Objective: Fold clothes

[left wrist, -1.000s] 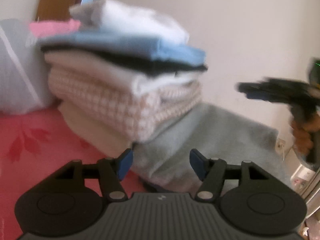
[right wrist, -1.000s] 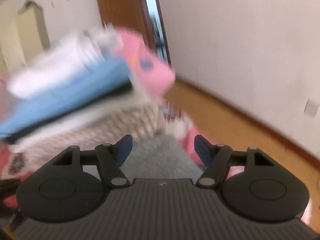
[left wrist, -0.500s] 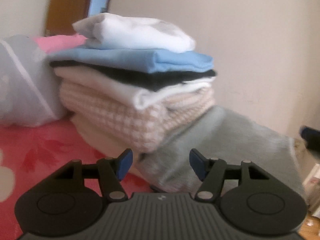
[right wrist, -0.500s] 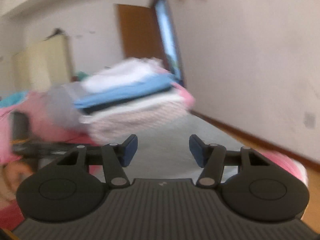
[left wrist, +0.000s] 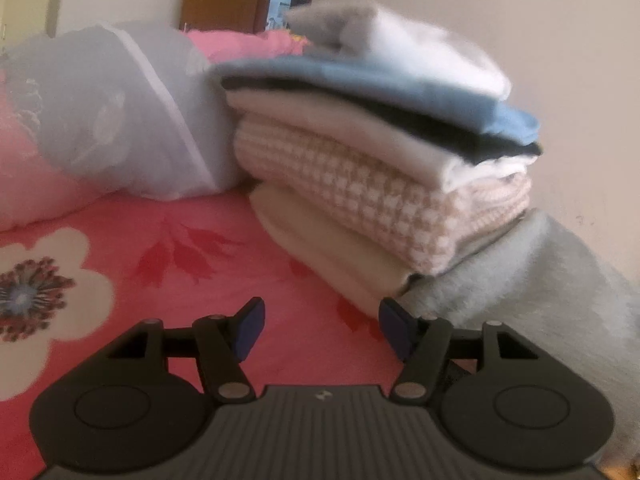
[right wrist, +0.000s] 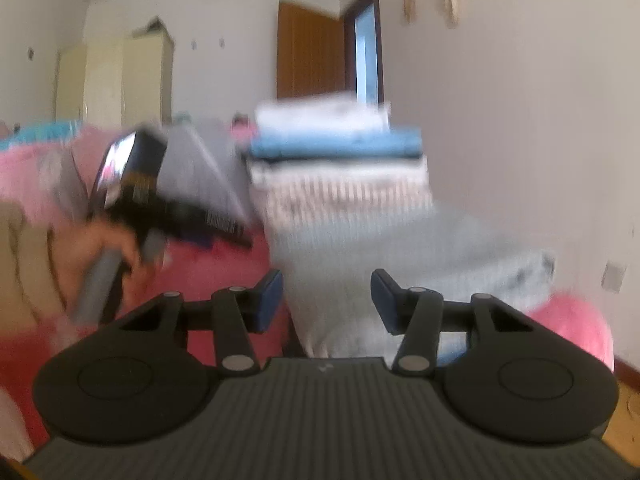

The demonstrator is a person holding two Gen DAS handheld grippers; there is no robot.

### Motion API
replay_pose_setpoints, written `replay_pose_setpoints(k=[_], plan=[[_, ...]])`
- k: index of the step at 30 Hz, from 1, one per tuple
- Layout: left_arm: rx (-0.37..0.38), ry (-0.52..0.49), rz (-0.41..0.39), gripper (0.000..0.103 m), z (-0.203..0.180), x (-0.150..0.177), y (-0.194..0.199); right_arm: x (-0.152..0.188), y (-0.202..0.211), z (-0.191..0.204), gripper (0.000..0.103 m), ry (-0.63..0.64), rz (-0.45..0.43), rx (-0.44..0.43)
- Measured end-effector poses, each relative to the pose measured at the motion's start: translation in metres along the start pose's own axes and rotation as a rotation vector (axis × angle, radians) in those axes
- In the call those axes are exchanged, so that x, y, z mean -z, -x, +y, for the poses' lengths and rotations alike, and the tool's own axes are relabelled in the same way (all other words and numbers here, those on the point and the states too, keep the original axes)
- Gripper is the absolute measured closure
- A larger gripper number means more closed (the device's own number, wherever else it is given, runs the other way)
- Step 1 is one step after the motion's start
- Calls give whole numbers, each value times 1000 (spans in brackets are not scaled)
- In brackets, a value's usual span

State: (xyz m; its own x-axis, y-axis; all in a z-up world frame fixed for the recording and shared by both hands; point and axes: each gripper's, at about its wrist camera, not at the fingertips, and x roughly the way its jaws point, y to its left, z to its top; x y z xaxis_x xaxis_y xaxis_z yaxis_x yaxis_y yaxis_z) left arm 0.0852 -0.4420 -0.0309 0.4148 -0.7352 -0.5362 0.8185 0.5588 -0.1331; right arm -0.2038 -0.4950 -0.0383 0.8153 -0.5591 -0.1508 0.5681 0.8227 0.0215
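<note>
1. The left tongs [left wrist: 321, 330] stand wide and hold nothing; they hover low over the pink bed sheet [left wrist: 200, 272] with its flower print.
2. A stack of folded clothes [left wrist: 372, 152] sits on the bed, far and to the right of the left tongs. From the top it shows a white piece, a blue one, a dark one, a cream one, a checked one and a beige one at the bottom.
3. A grey garment [left wrist: 540, 280] lies under the right side of the stack and spreads toward the near right, just beside the right finger of the left tongs.
4. A pale pillow [left wrist: 120, 120] leans to the left of the stack, touching it.
5. The right tongs [right wrist: 326, 300] are also wide and empty. The grey garment [right wrist: 380, 260] lies just beyond them, and the stack [right wrist: 340, 160] is farther away, blurred.
6. In the right wrist view, the other gripper [right wrist: 160, 192] appears blurred at the left, held by a hand [right wrist: 100, 256].
7. A brown door [right wrist: 310, 50] stands open at the far wall.
</note>
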Motion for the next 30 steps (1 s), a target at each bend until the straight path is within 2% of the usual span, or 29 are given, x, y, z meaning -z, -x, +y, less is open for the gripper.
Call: replay_pose_setpoints(k=[3,5,10,12,13,15,16,17,19,22,27,28,30], plan=[[35,1,-8,28,6,0,36,0,-15,1,56,-4,4,0],[60,11,-10,17,11,2,65,17,-28,-1,56,-36,127,26],[110,12,-15,9,9,10,130,47,-6,1,56,-216,328,19],[133,16,-23,7,1,18,151,45,12,7,54,-230,354,24],[144,19,-24,5,-4,24,160,42,27,11,50,-228,358,29],[163,26,-23,4,-14,35,179,35,48,18,34,-222,342,55],[168,26,-23,3,-20,41,188,31,58,20,20,-224,335,72],[172,26,-24,1,-26,48,198,29,66,22,14,-233,337,83],[165,5,-36,0,-37,60,215,26,80,26,12,-254,346,99],[141,-38,-59,0,-52,78,241,22,103,32,1,-285,359,122],[99,-62,-92,0,-70,104,279,23,130,46,1,-286,396,163],[81,-66,-91,0,-72,107,283,24,134,49,1,-285,398,169],[-8,-73,-87,0,-78,110,290,25,143,53,1,-283,402,182]])
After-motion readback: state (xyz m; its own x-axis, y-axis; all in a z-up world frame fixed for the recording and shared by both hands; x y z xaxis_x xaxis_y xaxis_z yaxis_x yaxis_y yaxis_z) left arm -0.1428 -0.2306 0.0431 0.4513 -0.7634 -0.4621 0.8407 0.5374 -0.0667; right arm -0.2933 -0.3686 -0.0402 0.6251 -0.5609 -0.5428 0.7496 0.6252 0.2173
